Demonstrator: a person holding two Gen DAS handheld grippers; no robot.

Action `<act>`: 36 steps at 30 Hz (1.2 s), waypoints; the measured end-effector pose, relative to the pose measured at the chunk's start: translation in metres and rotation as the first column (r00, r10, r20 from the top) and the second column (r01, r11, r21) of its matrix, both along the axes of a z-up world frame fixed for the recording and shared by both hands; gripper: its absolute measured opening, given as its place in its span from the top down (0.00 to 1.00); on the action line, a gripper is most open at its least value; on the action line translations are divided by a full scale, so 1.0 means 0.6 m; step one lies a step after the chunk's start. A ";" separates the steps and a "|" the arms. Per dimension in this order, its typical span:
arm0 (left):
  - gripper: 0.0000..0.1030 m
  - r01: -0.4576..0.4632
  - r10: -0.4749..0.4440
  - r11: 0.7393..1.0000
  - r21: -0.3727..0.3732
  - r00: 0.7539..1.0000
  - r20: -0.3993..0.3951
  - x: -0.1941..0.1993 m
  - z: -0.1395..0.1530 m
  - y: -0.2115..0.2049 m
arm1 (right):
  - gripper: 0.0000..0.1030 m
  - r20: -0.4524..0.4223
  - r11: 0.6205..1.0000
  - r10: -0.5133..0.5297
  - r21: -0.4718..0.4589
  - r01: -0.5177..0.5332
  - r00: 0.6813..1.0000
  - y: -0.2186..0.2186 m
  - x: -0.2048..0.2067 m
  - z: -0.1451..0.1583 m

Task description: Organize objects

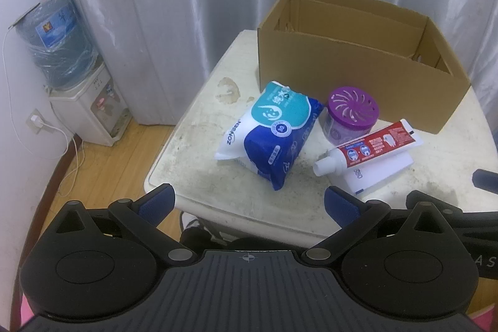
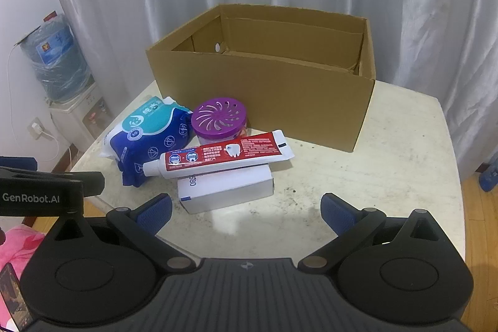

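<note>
Sitting on the bench point(image 2: 389, 164), the cardboard box point(image 2: 261, 89) looked empty inside; left hand-held gripper point(image 1: 249, 201) and right hand-held gripper point(image 2: 246, 207) both spread wide, gripping nothing.

One cardboard box point(image 2: 264, 95), open at the top. One blue-and-white wipes pack point(image 2: 149, 139). One purple-lidded air freshener jar point(image 2: 219, 119). One red-and-white toothpaste tube point(image 2: 224, 154). One white carton point(image 2: 227, 189). One desk point(image 2: 389, 176) bearing all five. Two grippers, each with two blue-padded fingers point(image 2: 155, 212). One water dispenser point(image 1: 90, 111) carrying one bottle point(image 1: 53, 42).
</note>
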State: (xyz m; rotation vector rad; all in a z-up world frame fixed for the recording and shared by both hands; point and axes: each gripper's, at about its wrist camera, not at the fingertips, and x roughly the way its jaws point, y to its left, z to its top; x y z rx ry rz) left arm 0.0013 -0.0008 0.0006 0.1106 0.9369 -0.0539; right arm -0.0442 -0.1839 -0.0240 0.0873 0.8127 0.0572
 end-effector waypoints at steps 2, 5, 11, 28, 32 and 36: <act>0.00 0.001 -0.001 1.000 0.000 1.000 -0.001 -0.001 0.003 -0.001 | 0.00 0.001 1.000 0.000 0.000 0.000 1.000 0.000 0.000 0.000; 0.00 0.000 0.000 1.000 0.000 1.000 0.000 -0.001 0.002 0.000 | 0.00 0.003 1.000 0.000 -0.001 0.000 1.000 0.000 0.000 -0.001; 0.00 0.000 0.000 1.000 -0.001 1.000 0.001 -0.002 0.001 0.000 | 0.00 0.002 1.000 0.000 0.001 0.000 1.000 0.000 -0.001 -0.002; 0.00 0.000 0.000 1.000 -0.001 1.000 0.002 -0.004 0.003 0.002 | 0.00 0.003 1.000 -0.001 0.001 0.001 1.000 0.000 0.000 -0.002; 0.00 0.001 -0.001 1.000 -0.002 1.000 0.002 -0.004 0.003 0.002 | 0.00 0.004 1.000 -0.003 0.002 0.003 1.000 0.000 0.001 -0.001; 0.00 0.002 -0.002 1.000 0.002 1.000 0.001 -0.004 0.000 -0.001 | 0.00 0.002 1.000 -0.004 0.005 0.004 1.000 -0.002 0.003 0.000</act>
